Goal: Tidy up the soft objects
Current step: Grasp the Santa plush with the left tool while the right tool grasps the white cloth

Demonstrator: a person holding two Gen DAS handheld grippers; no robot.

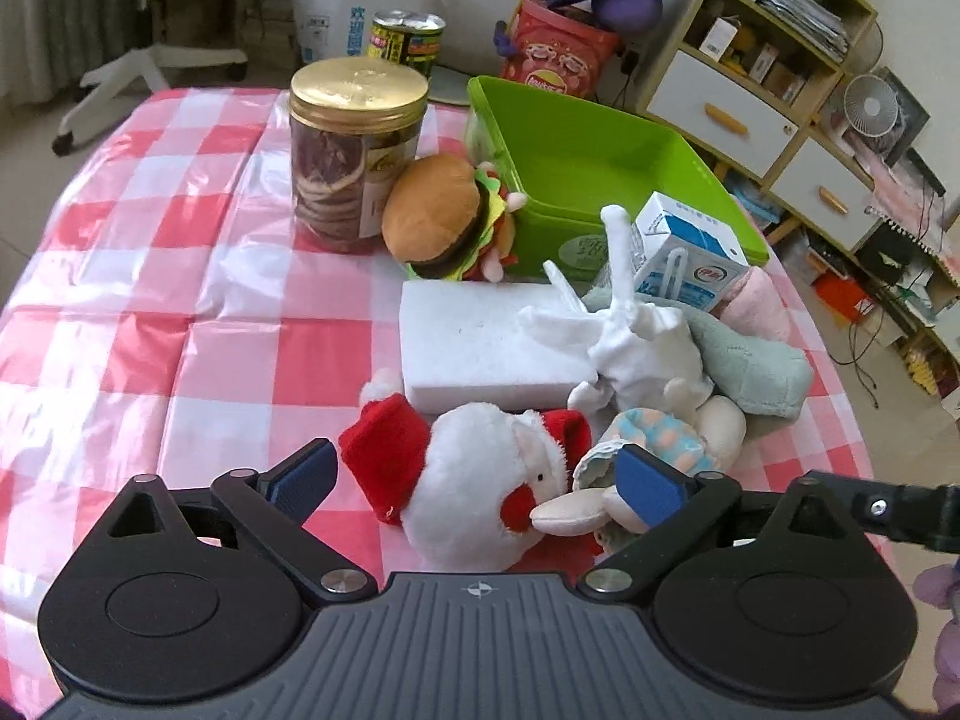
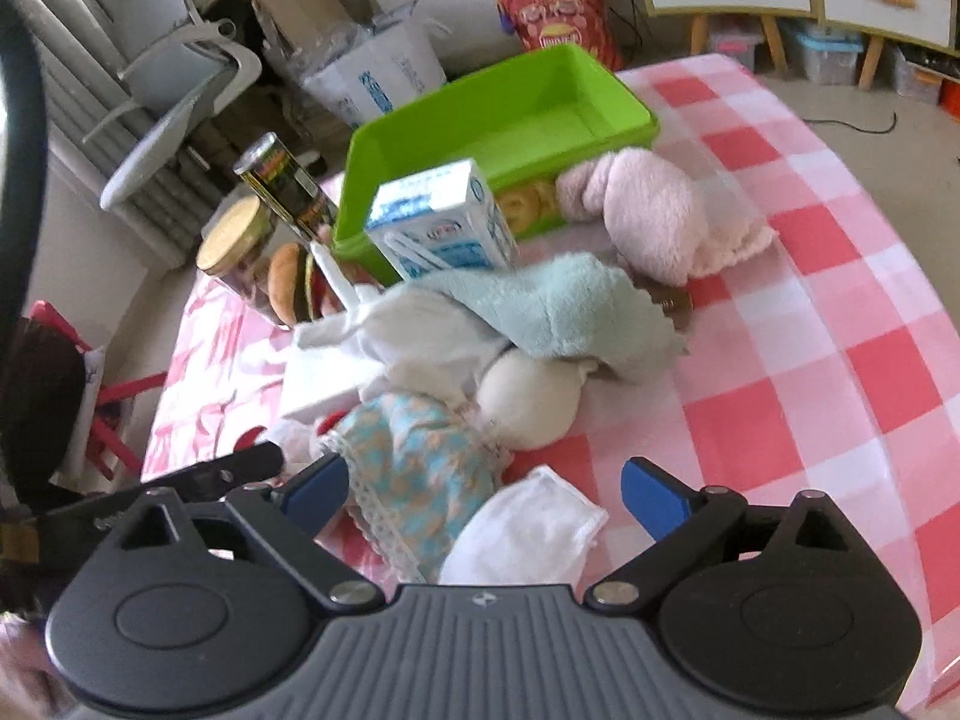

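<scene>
soft toys are lying in a heap on the checked tablecloth [image 1: 180, 276], just in front of the green bin [image 1: 576, 150]. the left gripper [image 1: 480, 480] is standing wide around a santa toy [image 1: 474, 480], not pinching it. the right gripper [image 2: 486, 489] is spreading wide over a doll's blue dress [image 2: 414, 468] and a white cloth [image 2: 528, 534]. only the right view is showing the pink towel [image 2: 654, 210] fully; only the left is showing the burger toy [image 1: 438, 210] clearly.

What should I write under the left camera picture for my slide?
Open left gripper straddles a Santa plush on the checked tablecloth, with an empty green bin waiting behind.
</scene>
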